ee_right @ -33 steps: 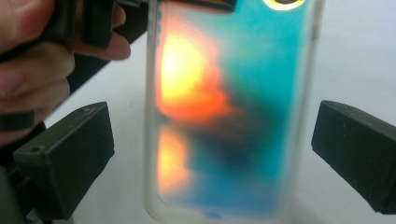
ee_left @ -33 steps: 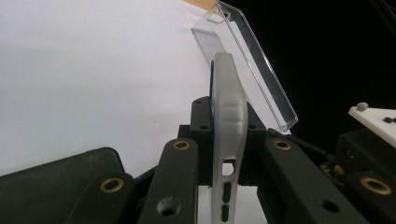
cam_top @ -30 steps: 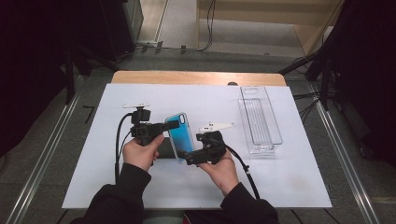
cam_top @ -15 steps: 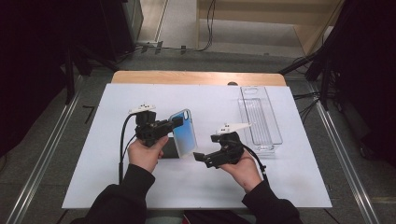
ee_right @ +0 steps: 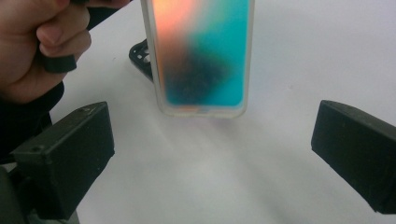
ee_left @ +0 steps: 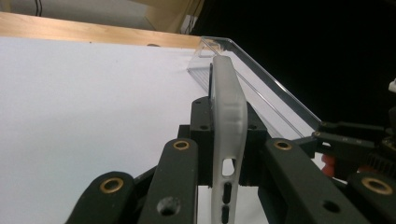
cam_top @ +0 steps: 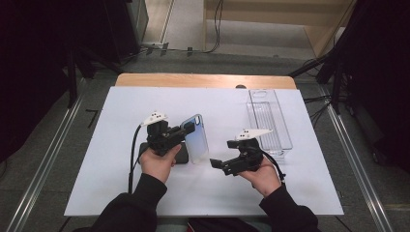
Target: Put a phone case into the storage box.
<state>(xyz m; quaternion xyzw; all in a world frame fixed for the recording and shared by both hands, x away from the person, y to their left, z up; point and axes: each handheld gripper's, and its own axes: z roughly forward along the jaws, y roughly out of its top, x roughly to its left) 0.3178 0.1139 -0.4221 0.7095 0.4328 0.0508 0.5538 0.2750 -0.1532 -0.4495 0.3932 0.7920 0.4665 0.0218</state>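
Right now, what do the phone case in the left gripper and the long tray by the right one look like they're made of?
Translucent frosted phone case: probably soft matte plastic or silicone, its cloudy rim has moulded port slots; the back shows a teal-orange print in the right gripper view. Long clear rectangular tray: probably rigid glossy plastic or acrylic, see-through, with bright glints along its edges and a ribbed floor.

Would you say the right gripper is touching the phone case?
Apart. In the right gripper view the right gripper has its jaws wide open, with bare white table between them and the phone case.
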